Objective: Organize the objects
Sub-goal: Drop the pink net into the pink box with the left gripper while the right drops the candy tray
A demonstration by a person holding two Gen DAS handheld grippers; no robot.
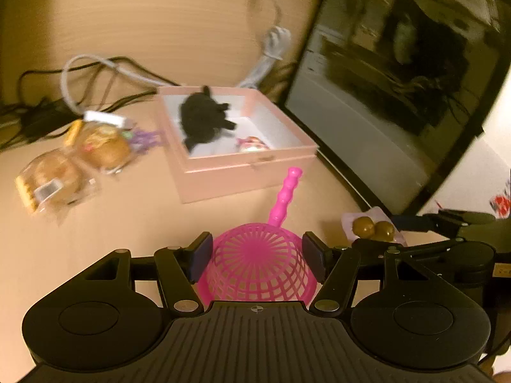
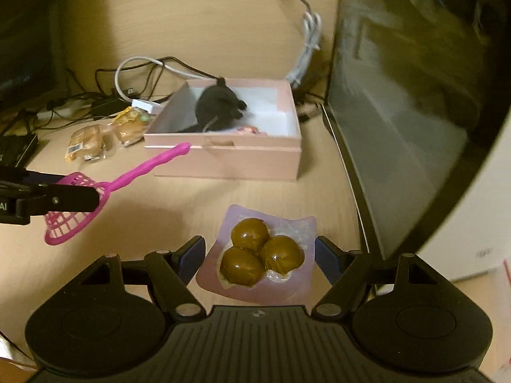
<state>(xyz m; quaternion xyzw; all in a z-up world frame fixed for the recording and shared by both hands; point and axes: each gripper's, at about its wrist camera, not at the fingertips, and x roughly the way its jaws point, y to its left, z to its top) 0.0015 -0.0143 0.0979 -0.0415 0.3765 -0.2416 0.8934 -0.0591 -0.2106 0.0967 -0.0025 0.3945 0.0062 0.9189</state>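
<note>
Grippers, two, are working above a light wooden desk (image 2: 262,32). Left gripper (image 1: 258,257) is clamping its pads on the dome of a pink plastic strainer (image 1: 260,265), whose handle is pointing toward 12 o'clock at the box. Right gripper (image 2: 258,257) is closing its pads on the edges of a pale packet of three brown glazed balls (image 2: 260,255), lifted clear of the desk.

Pink open box (image 2: 242,159) is sitting at 12 o'clock from both grippers, holding a black plush toy (image 2: 217,108) and a small pinkish item (image 1: 252,145). Wrapped pastries (image 1: 76,162), two, are lying at 9 o'clock of the box. Dark monitor (image 2: 399,102) is standing at 3 o'clock of it. Cables (image 1: 95,70) are trailing behind, at 11 o'clock.
</note>
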